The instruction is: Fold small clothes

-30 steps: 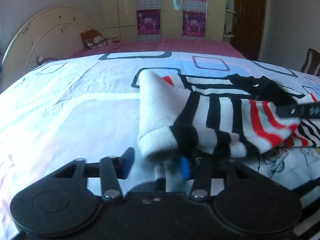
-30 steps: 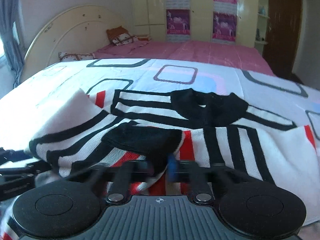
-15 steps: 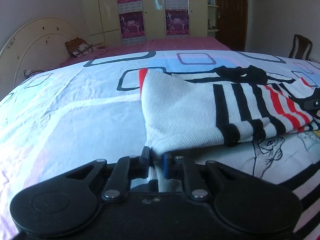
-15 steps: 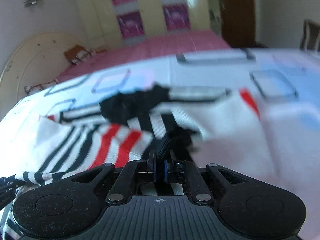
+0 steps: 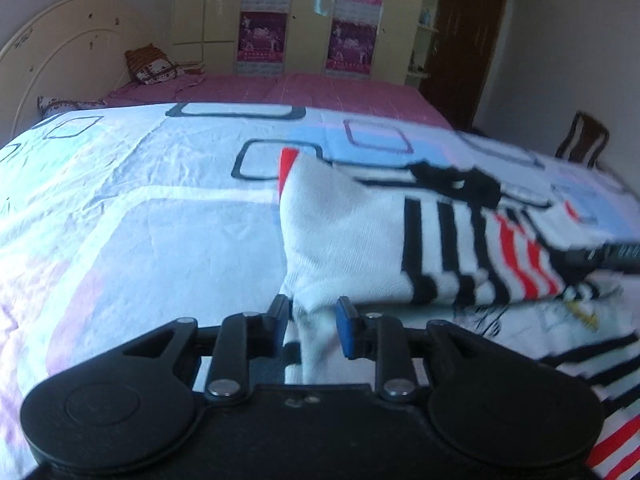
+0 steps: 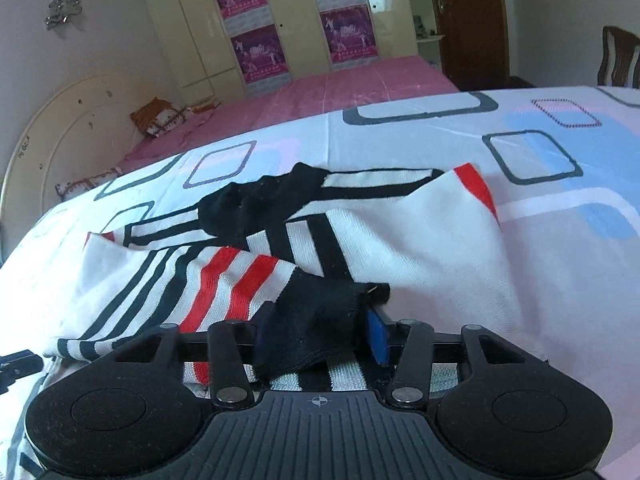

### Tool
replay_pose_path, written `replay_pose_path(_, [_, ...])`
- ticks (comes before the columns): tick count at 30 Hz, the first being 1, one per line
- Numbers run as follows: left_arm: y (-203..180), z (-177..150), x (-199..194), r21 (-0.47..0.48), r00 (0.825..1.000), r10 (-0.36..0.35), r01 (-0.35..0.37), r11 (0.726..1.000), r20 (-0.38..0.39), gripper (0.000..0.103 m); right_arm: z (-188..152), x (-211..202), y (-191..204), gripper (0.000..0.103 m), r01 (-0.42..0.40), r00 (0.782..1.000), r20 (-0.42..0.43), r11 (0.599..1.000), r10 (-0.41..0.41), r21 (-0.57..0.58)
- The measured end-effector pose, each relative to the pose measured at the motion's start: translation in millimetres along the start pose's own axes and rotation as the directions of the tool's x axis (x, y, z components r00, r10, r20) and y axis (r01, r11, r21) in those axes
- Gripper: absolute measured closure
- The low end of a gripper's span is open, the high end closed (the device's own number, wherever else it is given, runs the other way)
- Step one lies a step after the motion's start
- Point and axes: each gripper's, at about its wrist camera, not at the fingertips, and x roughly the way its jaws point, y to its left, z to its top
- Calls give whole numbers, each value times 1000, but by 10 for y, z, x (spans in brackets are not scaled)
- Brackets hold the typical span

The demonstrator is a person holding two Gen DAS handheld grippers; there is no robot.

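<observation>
A small white knit sweater (image 5: 352, 236) with black and red stripes and a black collar lies on the patterned bedsheet (image 5: 140, 216). Its left side is folded over the middle. My left gripper (image 5: 313, 320) is open, its jaws apart around the white folded edge. In the right wrist view the sweater (image 6: 400, 240) shows with a striped sleeve and black cuff (image 6: 320, 320) draped over my right gripper (image 6: 316, 338), which is open with the cuff lying between its jaws. The right gripper's tip also shows in the left wrist view (image 5: 616, 254).
The bed continues back to a pink cover (image 6: 320, 96) and a cream headboard (image 5: 60, 68) with cushions (image 5: 150, 65). Wardrobes with posters (image 6: 256, 48) and a brown door (image 6: 468, 16) stand behind. A wooden chair (image 5: 584, 140) is at the right.
Both grippers were shut on the sweater half a second ago and have now opened, letting go of the fabric. The folded side and sleeve now rest on the sweater.
</observation>
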Motion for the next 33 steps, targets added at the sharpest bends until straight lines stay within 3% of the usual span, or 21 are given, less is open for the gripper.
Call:
replay_pose_path(2, [-31,95,25,-12,1000,-16,16,1000,7,77,-8,74,2,56,0,1000,-19,1000,0,2])
replay_pose_path(3, [-62,142,68,-9,1000,-20,21,1000,9,77,-10,116,1,70,-1,1000,-26,1000,1,6])
replay_pose_path(4, [-96,196,124,-5,1000,-26,26,1000,14,77,-7,142,9,93,-7,1000,-30,1000,7,7])
replay_pose_path(5, [-126,243,185,-4,999,-33,33,999,18,77,-2,152,22,95,-12,1000,-28,1000,12,4])
replay_pose_path(10, [-251,473,589,-12,998,-58,58,998,4,79,56,-34,227,95,35,996,91,989,-23,-143])
replay_pose_path(12, [-255,511,734,-12,999,-47,47,999,-11,79,36,21,214,95,77,996,65,979,-66,-189])
replay_pose_path(14, [-238,524,847,-13,999,-35,35,999,-31,79,-5,135,86,95,90,996,-4,982,-92,-164])
replay_pose_path(16, [-206,524,891,-11,999,-27,27,1000,-37,79,-26,122,10,94,81,997,-8,987,-83,-142])
replay_pose_path(17, [-189,535,904,-11,999,-26,25,1000,-36,79,-22,74,-5,91,86,996,15,988,-85,-129])
replay_pose_path(18, [-171,545,901,-12,999,-26,25,1000,-33,79,-10,11,-13,75,107,994,49,987,-102,-119])
replay_pose_path(20, [-160,588,938,-8,999,-28,28,1000,-30,79,30,-90,4,69,131,987,110,983,-118,-125])
replay_pose_path(24, [-193,682,1097,8,999,-30,30,1000,-35,79,168,-91,134,69,88,988,136,986,-68,-144])
replay_pose_path(33, [61,780,1465,-44,999,13,-15,999,-39,79,86,436,518,69,7,1000,22,972,-2,-236])
